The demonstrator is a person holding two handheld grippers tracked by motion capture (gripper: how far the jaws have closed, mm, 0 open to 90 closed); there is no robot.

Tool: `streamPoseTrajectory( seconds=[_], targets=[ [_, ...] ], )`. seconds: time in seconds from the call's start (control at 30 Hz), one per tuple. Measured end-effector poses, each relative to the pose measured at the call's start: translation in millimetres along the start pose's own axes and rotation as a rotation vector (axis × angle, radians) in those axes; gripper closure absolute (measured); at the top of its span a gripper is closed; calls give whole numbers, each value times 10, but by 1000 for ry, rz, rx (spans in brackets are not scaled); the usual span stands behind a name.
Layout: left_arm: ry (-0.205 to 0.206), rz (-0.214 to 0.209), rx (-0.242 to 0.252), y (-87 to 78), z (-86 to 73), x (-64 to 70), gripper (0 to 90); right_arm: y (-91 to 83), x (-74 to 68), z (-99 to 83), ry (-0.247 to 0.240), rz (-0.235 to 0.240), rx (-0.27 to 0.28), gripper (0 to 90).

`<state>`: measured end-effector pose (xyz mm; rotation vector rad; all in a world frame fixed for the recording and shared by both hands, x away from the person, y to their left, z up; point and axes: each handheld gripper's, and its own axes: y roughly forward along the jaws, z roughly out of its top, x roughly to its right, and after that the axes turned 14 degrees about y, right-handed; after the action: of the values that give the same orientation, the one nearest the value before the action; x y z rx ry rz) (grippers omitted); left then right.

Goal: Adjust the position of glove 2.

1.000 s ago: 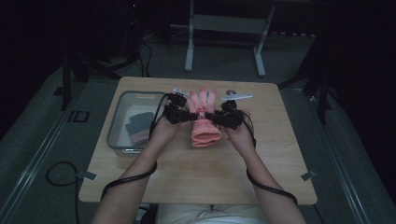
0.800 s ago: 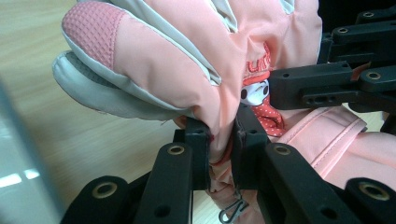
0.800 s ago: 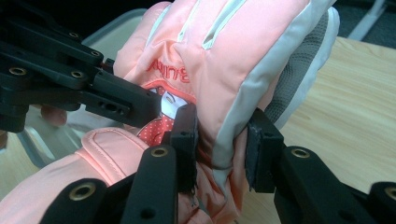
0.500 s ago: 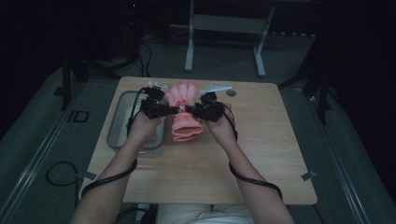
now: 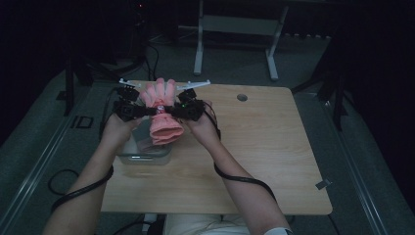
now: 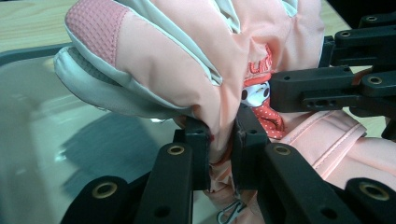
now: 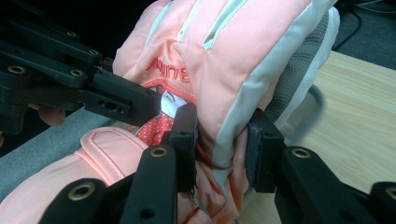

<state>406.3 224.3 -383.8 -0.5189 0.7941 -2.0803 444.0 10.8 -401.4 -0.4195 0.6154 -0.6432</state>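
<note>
A padded pink glove (image 5: 162, 111) with grey trim hangs in the air over the clear plastic bin (image 5: 142, 155) at the table's left. My left gripper (image 5: 147, 110) is shut on the glove's left edge near the wrist, and its jaws pinch the pink fabric (image 6: 219, 140). My right gripper (image 5: 173, 111) is shut on the opposite edge, its jaws squeezing the pink and grey side (image 7: 224, 144). The glove's fingers (image 5: 159, 90) point away from me and the cuff (image 5: 165, 133) hangs toward me. Each gripper view shows the other gripper across the glove.
The wooden table (image 5: 254, 161) stretches bare to the right, with a small round hole (image 5: 242, 97) near its far edge. A dark item lies inside the bin (image 6: 93, 140). Cables trail from both grippers along the forearms. Dark floor and a metal frame (image 5: 235, 29) lie beyond the table.
Both grippers have carried the glove leftward from the table's middle to above the bin. The grip on it is unchanged.
</note>
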Motion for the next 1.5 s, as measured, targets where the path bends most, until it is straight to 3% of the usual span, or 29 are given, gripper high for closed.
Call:
streamPoseTrajectory(
  seconds=[0.23,0.4,0.47,0.67,0.87,1.17,1.37,1.5],
  targets=[
    [-53,20,15,7,-185,-222,789,302,-104,48,-18,13,-26,682],
    [-79,13,16,72,-274,-302,789,463,-70,31,-6,19,-60,682],
    [-118,-5,7,159,-386,-376,789,562,-43,-19,-1,18,-80,682],
    [-135,0,-28,321,-532,-418,789,727,11,-141,3,2,-117,680],
    [-172,-22,-71,463,-693,-443,786,866,79,-303,19,-6,-167,673],
    [-169,12,-117,568,-745,-393,778,946,134,-413,35,-21,-204,661],
    [-176,10,-113,593,-727,-395,757,901,172,-385,39,-30,-197,557],
    [-178,28,-121,612,-715,-385,746,831,167,-362,3,-59,-183,548]
  ],
)
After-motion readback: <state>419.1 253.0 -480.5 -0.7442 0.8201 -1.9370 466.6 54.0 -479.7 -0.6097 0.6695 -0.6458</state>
